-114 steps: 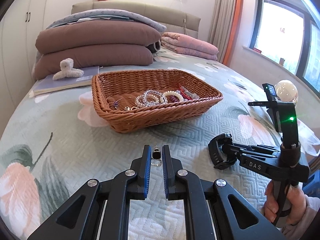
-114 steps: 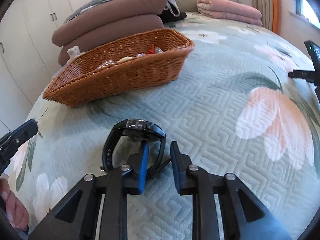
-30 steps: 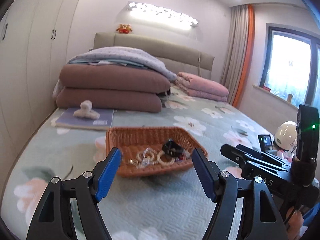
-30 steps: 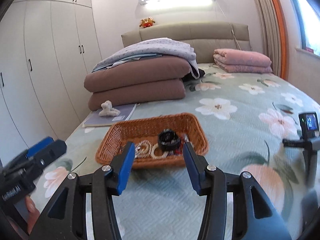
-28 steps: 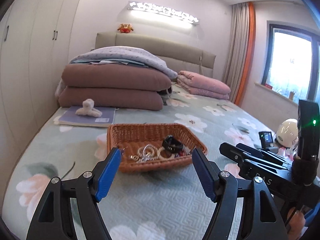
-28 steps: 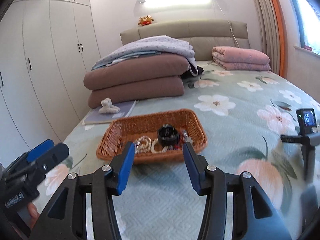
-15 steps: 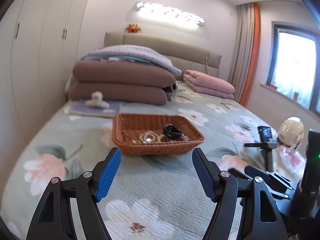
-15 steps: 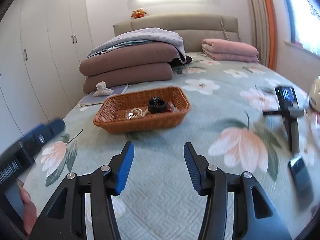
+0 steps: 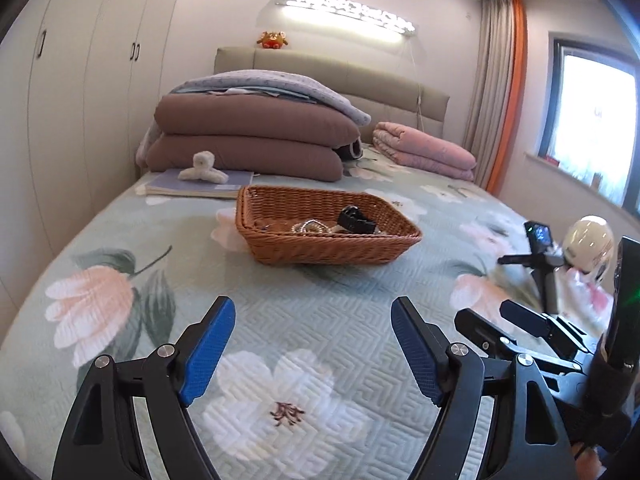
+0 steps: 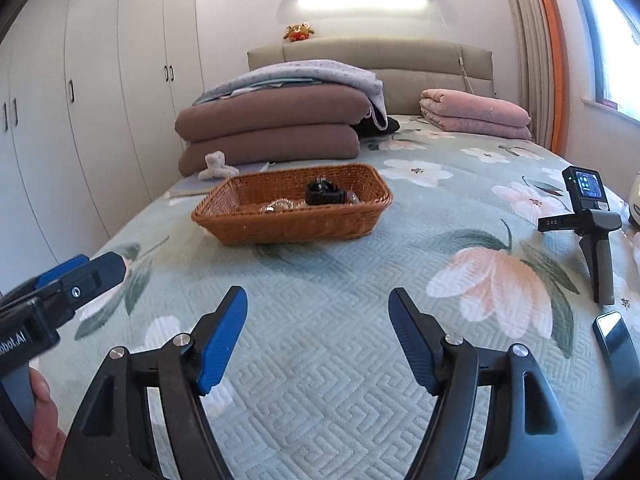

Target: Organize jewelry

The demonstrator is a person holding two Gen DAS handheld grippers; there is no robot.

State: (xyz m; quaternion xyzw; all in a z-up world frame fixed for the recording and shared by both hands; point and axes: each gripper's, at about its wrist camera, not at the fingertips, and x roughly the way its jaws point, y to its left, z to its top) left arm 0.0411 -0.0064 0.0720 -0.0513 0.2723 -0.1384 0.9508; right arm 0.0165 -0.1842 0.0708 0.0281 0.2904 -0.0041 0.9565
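Both tools, left tool [image 9: 312, 344] and right tool [image 10: 318, 336], are held apart, empty, their jaws just widened; ahead, the brown woven wicker basket [image 10: 292, 220] holds the jewelry, so sorting seems finished.

the bed [image 10: 320, 320] wears a pale green quilted cover with pink and white flowers. a wicker basket [image 10: 292, 220] sits near its middle. toward the head end lie two stacked brown quilts [image 10: 272, 128] and, at the far right corner, a folded pink blanket [image 10: 476, 118]. a notebook [image 9: 200, 188] lies by the left edge, beside the quilts. a small tripod [image 10: 592, 224] and a phone [image 10: 616, 340] lie near the right edge.
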